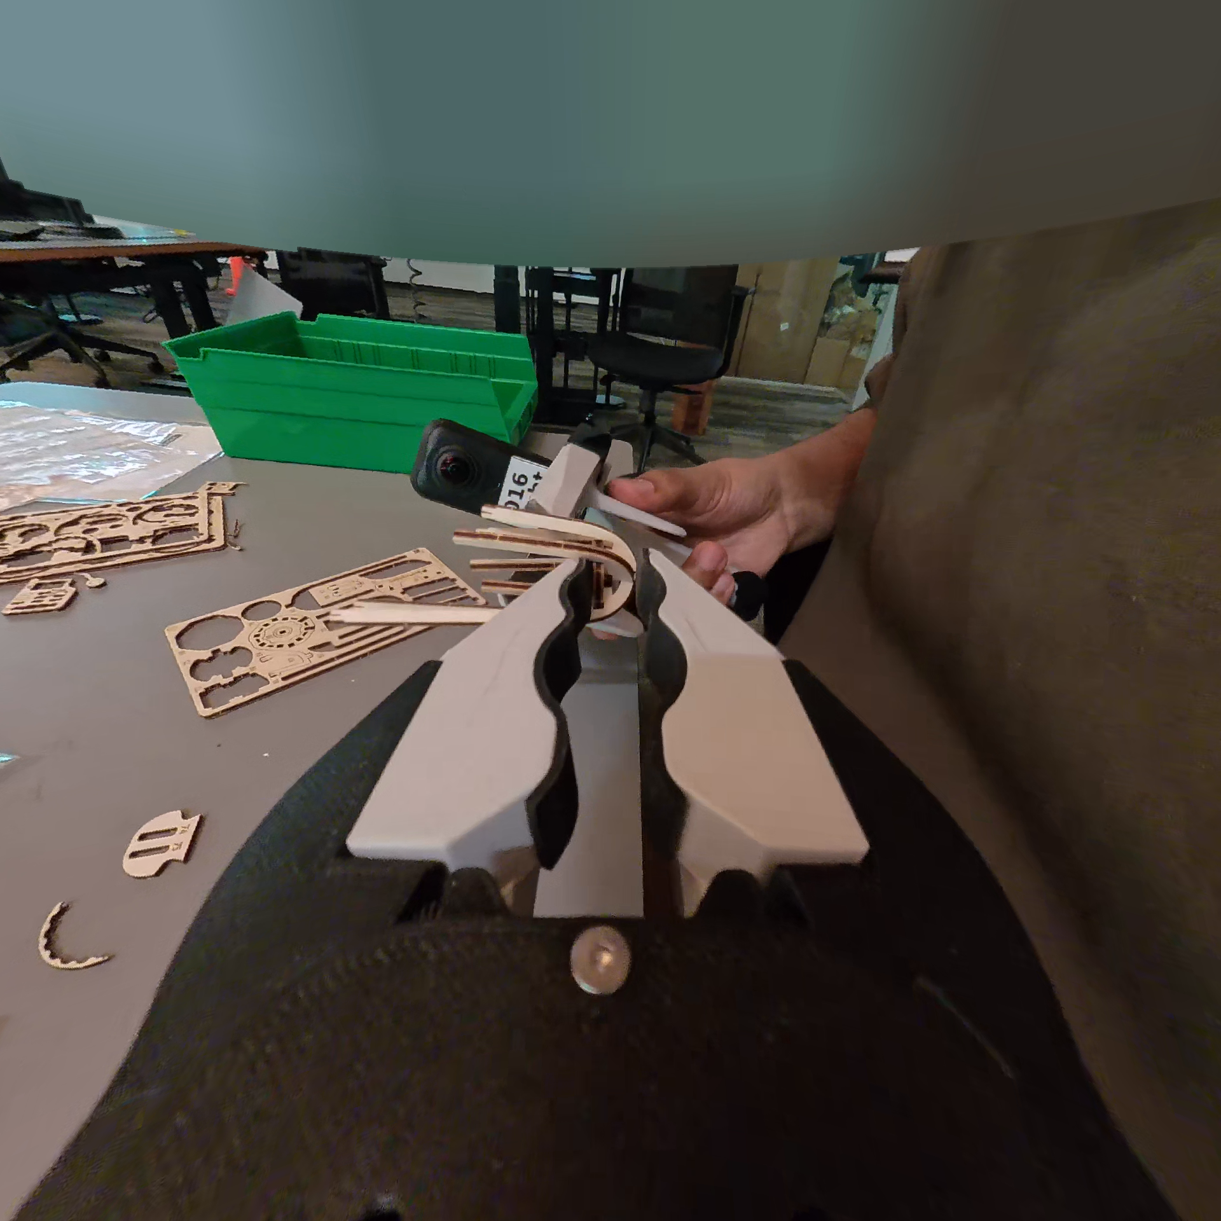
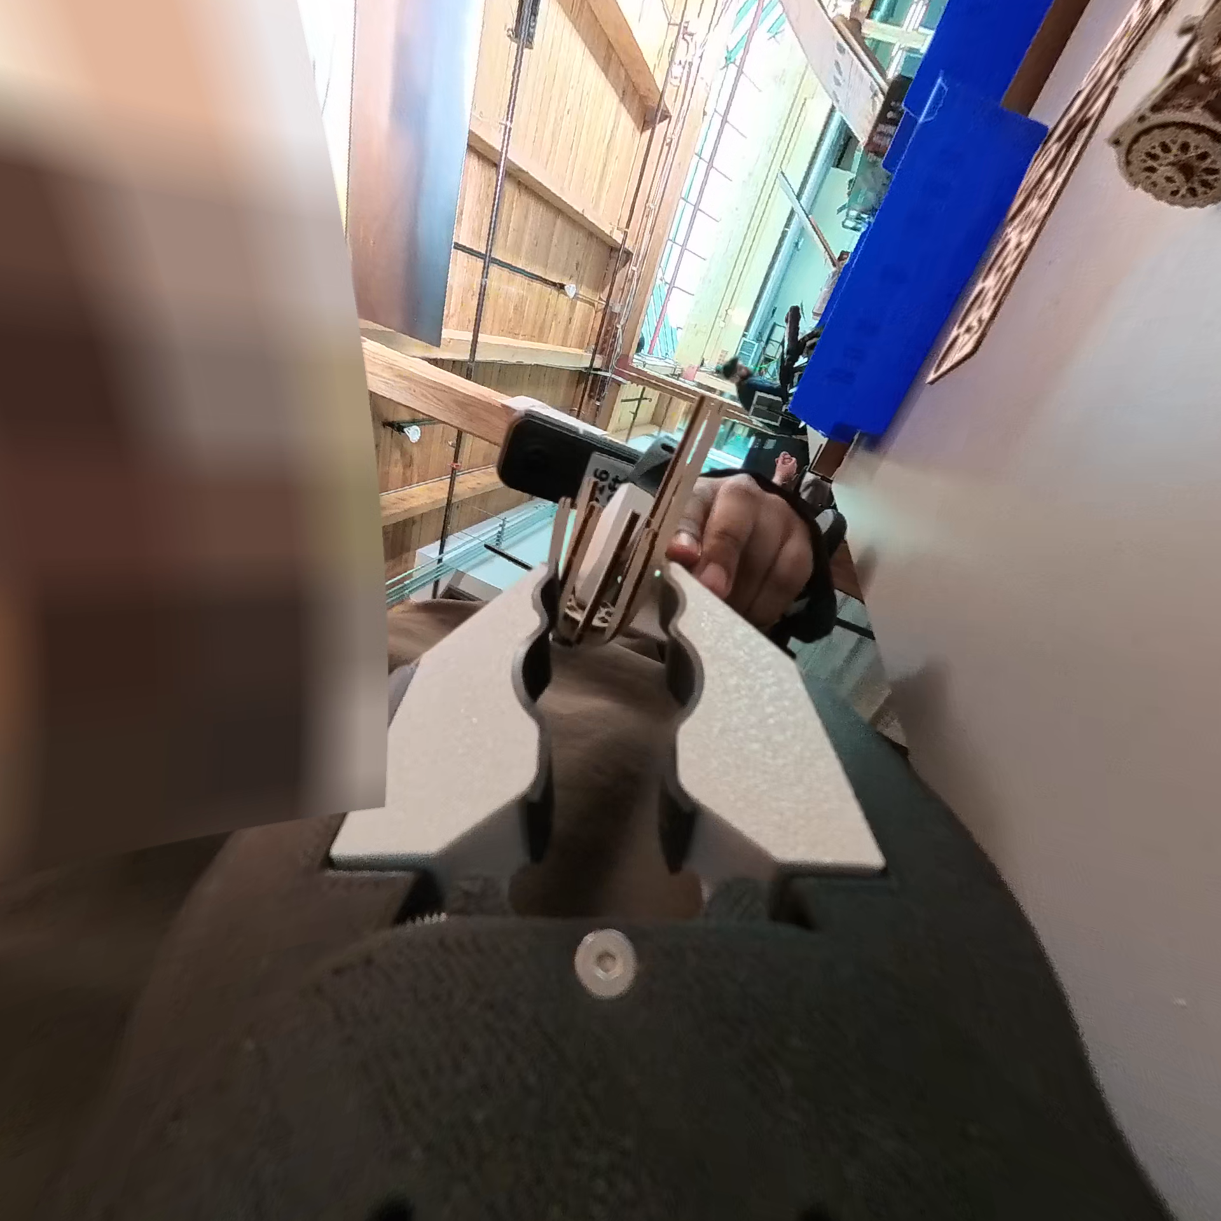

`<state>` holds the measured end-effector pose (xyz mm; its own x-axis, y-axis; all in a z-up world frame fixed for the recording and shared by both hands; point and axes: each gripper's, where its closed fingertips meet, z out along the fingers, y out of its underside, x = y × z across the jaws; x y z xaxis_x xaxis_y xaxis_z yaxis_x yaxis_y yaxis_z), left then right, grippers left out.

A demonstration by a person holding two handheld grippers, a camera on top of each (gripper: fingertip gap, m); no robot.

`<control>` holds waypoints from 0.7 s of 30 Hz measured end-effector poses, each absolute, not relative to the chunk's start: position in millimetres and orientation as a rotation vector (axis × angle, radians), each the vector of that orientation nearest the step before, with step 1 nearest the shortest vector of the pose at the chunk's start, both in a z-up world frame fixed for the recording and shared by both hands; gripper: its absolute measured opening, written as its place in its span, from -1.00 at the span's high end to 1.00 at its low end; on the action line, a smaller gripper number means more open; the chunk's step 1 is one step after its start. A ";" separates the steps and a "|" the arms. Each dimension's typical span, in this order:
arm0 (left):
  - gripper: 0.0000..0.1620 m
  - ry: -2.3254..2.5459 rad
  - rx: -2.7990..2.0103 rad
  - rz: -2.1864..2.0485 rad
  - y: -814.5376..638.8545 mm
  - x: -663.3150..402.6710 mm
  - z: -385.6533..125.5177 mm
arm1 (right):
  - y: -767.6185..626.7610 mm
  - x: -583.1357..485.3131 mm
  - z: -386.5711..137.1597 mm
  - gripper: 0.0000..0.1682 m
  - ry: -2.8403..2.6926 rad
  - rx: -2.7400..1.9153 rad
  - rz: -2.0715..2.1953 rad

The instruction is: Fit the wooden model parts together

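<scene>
The left tool [image 1: 611,598] was clenched on the wooden model [image 1: 561,552], gripping its curved end between the black pads right at the fingertips, above the bench [image 1: 317,760]. From that pinch the model's thin layered slats fanned out to the left, and one pale stick lay lower, pointing left over a cut-out sheet [image 1: 310,634]. Just beyond the model, the other tool's camera [image 1: 456,469] and white body came in from the far right, held by a hand [image 1: 733,509], its white fingers touching the model's far side. In the right wrist view, the right tool [image 2: 604,611] stood with its fingers parted around the model [image 2: 598,581]; the model's bottom edge sat against the left finger's pad, with a clear gap to the right finger, so this tool read as released. The model's prongs rose up and away from the tips, the longest slanting to the upper right. The left tool's white finger showed inside the model's loop, with a hand [image 2: 746,542] behind it. On the bench to the left lay another fretted sheet [image 1: 112,532], a small arched piece [image 1: 162,842] and a toothed arc [image 1: 66,941] near the bottom left. A green bin [image 1: 357,390] stood at the far side, with clear plastic wrap [image 1: 86,443] to its left. A blue bin [image 2: 918,258] showed at the right wrist view's upper right.
</scene>
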<state>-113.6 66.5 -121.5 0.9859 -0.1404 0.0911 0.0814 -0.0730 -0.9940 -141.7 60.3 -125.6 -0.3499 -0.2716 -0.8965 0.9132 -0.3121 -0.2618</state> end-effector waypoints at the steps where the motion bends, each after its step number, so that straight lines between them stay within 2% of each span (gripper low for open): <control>1: 0.84 0.031 -1.629 -0.188 66.7 -115.0 -121.3 | 60.5 -141.4 -124.6 0.67 1.049 0.968 -1.790; 10: 0.83 -0.030 -1.594 -0.290 63.2 -119.1 -123.0 | 60.6 -144.9 -127.4 0.72 1.110 1.011 -1.820; 14: 0.72 -0.080 -1.594 -0.293 63.2 -126.2 -125.1 | 64.8 -148.8 -127.7 0.72 1.185 1.047 -1.878; 21: 0.69 -0.057 -1.626 -0.250 67.6 -125.3 -130.9 | 69.8 -151.6 -126.8 0.74 1.366 1.090 -1.962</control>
